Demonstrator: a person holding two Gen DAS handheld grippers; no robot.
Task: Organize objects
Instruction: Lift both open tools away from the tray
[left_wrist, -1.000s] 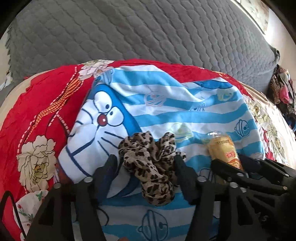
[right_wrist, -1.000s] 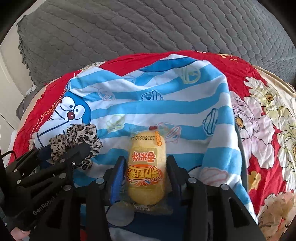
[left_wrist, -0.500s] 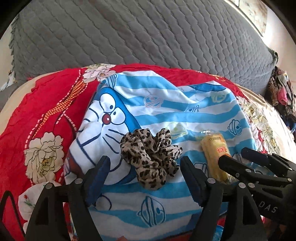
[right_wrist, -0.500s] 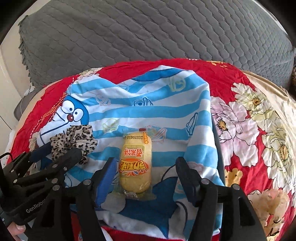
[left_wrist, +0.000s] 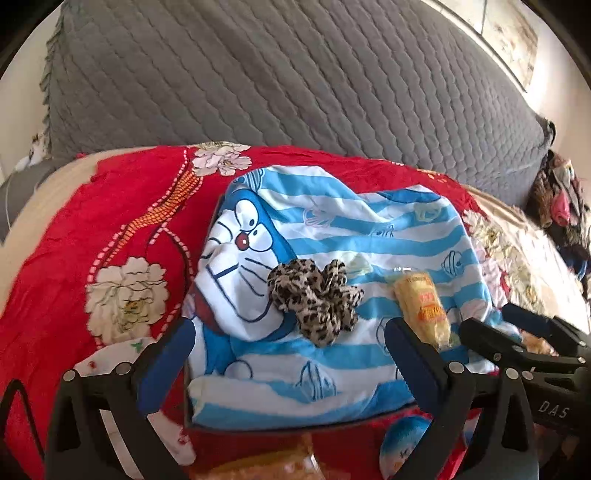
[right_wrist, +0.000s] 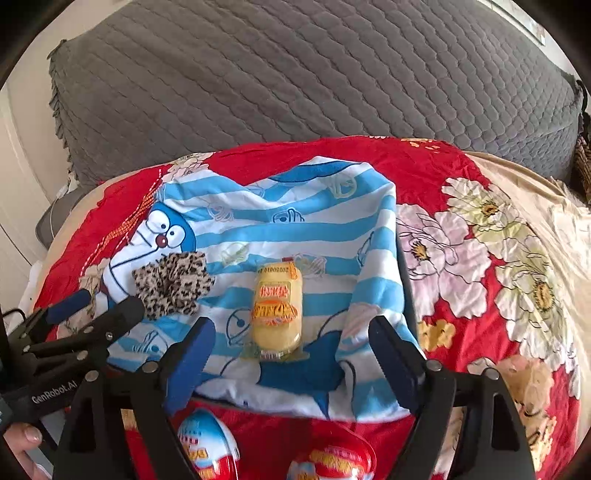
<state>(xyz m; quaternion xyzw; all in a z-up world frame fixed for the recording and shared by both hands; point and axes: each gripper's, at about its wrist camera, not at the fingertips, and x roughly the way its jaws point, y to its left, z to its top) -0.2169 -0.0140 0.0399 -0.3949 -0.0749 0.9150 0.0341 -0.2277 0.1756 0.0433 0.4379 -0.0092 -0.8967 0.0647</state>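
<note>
Since a second ago both my hand-held grippers have let go and drawn back: the jaws have just been opening, and the scrunchie and the snack that sat between the pads then now lie beyond the tips.

Left hand-held gripper (left_wrist: 290, 354): jaws wide apart, nothing between the pads. Leopard-print scrunchie (left_wrist: 316, 297) lies at 12 o'clock from it, on the blue-striped cartoon-cat cloth (left_wrist: 332, 229), touching the cat's whiskers.

Right hand-held gripper (right_wrist: 291, 354): jaws apart, clamped on nothing. Yellow wrapped snack (right_wrist: 276, 308) lies at 12 o'clock just past the tips, on the same cloth, at 3 o'clock from the scrunchie and apart from it.

Writing: "GenRobot.AI" on the left gripper's body in the right wrist view; "DAS" on the right gripper's body in the left wrist view. The snack's orange label and printed digits are too blurred to read.

Around: red floral bedspread (left_wrist: 74, 258) under the cloth; grey quilted cover (right_wrist: 295, 74) at 12 o'clock behind. Two egg-shaped red-and-white packets (right_wrist: 207, 446) at 6 o'clock on the bedspread, partly hidden by my right gripper's frame. A fingertip (right_wrist: 26, 434) shows at the lower left edge.
</note>
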